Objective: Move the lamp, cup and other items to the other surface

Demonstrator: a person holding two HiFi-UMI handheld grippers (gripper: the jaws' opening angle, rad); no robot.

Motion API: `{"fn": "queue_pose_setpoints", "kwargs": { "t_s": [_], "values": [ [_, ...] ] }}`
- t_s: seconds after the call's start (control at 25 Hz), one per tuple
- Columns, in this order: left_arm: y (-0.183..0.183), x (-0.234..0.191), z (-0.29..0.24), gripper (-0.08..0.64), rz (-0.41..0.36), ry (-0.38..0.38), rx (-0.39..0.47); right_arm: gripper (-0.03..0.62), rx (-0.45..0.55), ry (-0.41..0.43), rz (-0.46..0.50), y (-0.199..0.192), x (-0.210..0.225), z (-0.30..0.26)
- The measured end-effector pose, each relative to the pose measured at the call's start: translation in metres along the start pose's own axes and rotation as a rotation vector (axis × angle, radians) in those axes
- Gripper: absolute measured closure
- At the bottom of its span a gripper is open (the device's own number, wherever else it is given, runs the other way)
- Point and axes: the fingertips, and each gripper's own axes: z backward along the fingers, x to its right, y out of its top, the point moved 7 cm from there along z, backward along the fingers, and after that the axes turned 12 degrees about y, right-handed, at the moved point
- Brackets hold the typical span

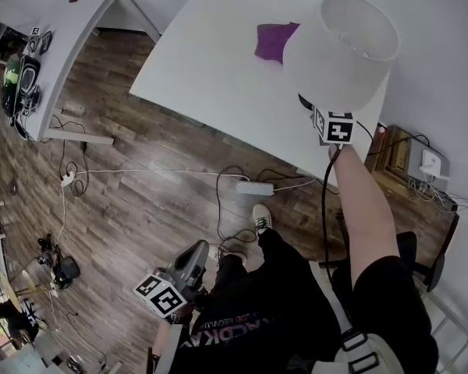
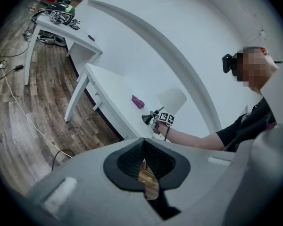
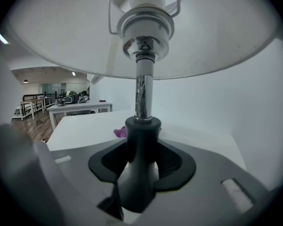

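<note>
1. The lamp (image 3: 142, 86) had a white drum shade, a shiny chrome stem and a matte black flared foot. It was at the smooth white table's (image 1: 210, 68) near corner.
2. The right gripper (image 3: 140, 161) pinched that foot.
3. Only its own view showed the left gripper (image 2: 144, 166) pressed together, empty.

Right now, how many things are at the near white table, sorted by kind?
lamp: 1, its dark base clamped in the right gripper
purple item: 1, lying on the table
total: 2
</note>
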Motion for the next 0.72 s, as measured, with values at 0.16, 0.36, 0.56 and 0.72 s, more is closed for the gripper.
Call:
{"fn": "queue_pose_setpoints", "kwargs": {
  "t_s": [0.16, 0.36, 0.56, 0.72],
  "values": [
    [0.0, -0.003, 0.006, 0.557, 0.006, 0.01, 0.021, 0.436, 0.006, -0.012, -0.012, 0.0, 0.0, 0.001],
    [0.0, -0.007, 0.008, 0.557, 0.014, 0.012, 0.021, 0.437, 0.011, -0.031, -0.032, -0.002, -0.003, 0.004],
    [-0.006, -0.007, 0.004, 0.557, 0.004, -0.004, 0.016, 0.437, 0.031, -0.03, -0.037, -0.005, -0.007, 0.016],
    [-0.005, -0.005, 0.002, 0.557, -0.005, -0.026, 0.007, 0.437, 0.052, -0.026, -0.033, 0.003, -0.011, 0.025]
  ]
}}
